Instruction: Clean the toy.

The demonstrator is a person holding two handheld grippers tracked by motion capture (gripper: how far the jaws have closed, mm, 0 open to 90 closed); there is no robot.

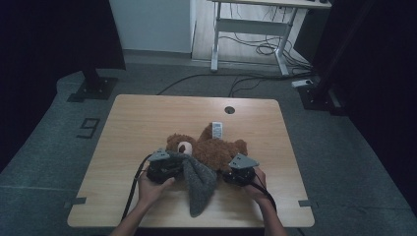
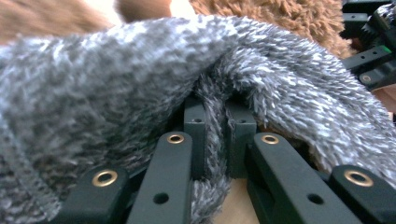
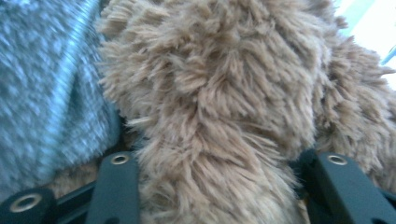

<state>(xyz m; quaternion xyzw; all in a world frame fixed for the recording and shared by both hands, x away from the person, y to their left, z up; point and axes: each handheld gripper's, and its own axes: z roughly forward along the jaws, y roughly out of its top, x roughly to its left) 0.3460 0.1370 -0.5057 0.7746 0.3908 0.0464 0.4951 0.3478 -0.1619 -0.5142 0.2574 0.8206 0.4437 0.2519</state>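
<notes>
Left claw (image 2: pixel 215 140) is clamped on a fold of the grey knit cloth (image 2: pixel 116 79), probably to pull it around the teddy bear (image 1: pixel 211 150); the bear lies on the surface (image 1: pixel 147 118) just ahead of both claws, the cloth draped from its neck back between them. Right claw (image 3: pixel 219 186) stands spread around a plush limb (image 3: pixel 210 107), likely pinning the bear while the cloth moves. Which limb it is I can't tell, fur hides the right jaw tips, and the white tag (image 1: pixel 217 129) past the bear is unreadable.
</notes>
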